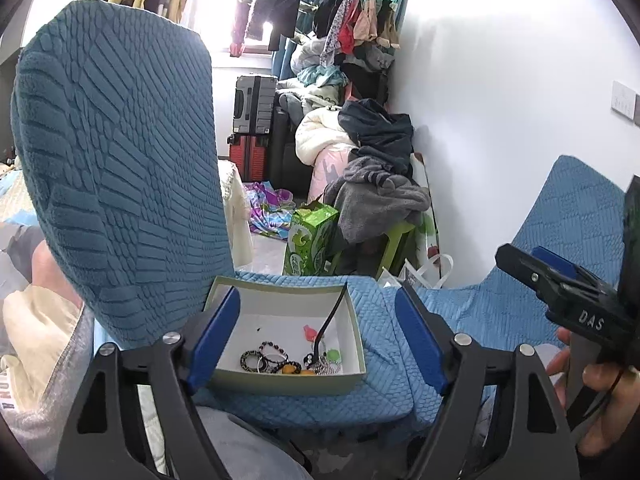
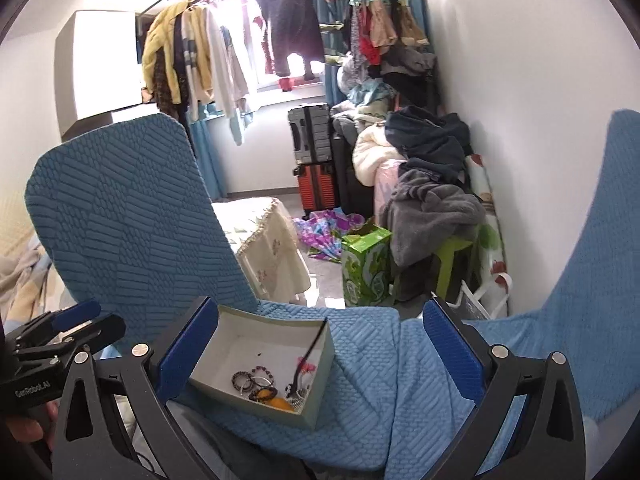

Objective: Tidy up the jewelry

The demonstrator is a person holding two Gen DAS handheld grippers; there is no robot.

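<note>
A shallow white cardboard box (image 1: 224,380) sits on the blue textured seat cover (image 1: 384,344). Inside lie several pieces of jewelry (image 1: 276,360): beaded bracelets, rings, orange, pink and green charms, and a thin black cord leaning on the far corner. My left gripper (image 1: 318,338) is open and empty, its blue pads either side of the box. My right gripper (image 2: 316,354) is open and empty, just short of the box (image 2: 320,392), with the jewelry (image 2: 268,386) at its near end. Each gripper shows at the edge of the other's view.
A blue-covered chair back (image 1: 120,160) rises at the left, another (image 2: 600,280) at the right. Beyond the seat stand a green carton (image 1: 310,240), a clothes-piled green stool (image 1: 396,236), suitcases (image 1: 254,120) and hanging clothes. White wall at right.
</note>
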